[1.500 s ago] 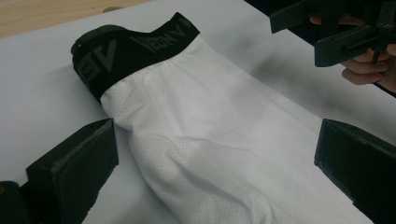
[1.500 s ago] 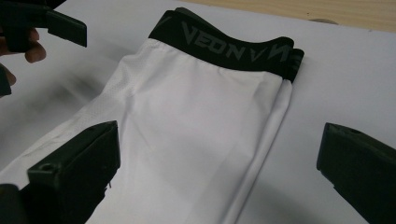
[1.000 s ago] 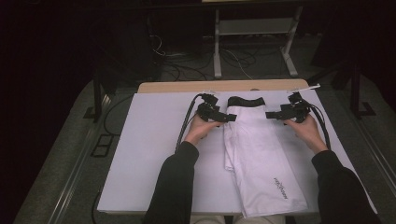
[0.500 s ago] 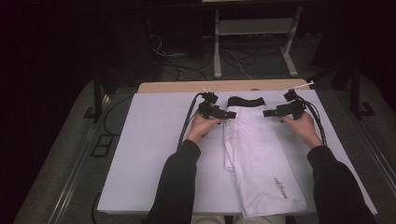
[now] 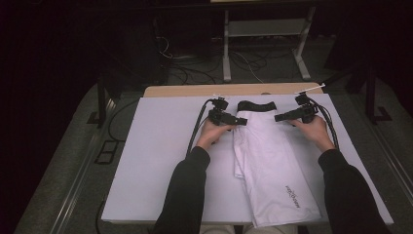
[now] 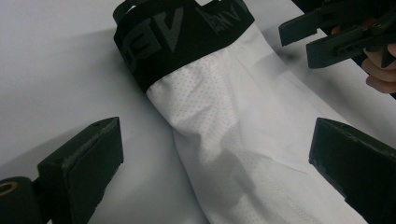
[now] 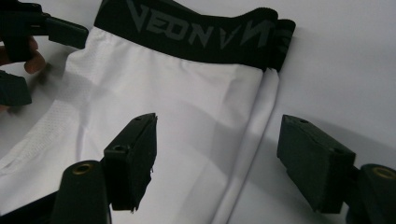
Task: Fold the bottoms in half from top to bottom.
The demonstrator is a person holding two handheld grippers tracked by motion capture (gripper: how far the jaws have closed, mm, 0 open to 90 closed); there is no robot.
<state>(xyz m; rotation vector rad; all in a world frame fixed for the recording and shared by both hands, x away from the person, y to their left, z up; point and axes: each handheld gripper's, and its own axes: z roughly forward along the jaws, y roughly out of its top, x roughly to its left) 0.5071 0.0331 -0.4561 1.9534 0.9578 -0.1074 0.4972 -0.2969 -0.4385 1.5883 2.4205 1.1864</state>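
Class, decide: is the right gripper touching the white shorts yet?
Cannot tell. In the right gripper view the right gripper straddles the edge of the white shorts with open jaws, closing lately, but no clear contact or gap shows.

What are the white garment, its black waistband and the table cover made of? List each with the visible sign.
White folded garment: looks like thin synthetic sports mesh, matte; tiny perforations and soft creases show.
Black waistband with grey lettering: probably woven elastic, matte; it has a dense flat band and a ribbed edge.
Pale smooth table cover: a plain, even sheet, perhaps paper or plastic; the look leaves it open.
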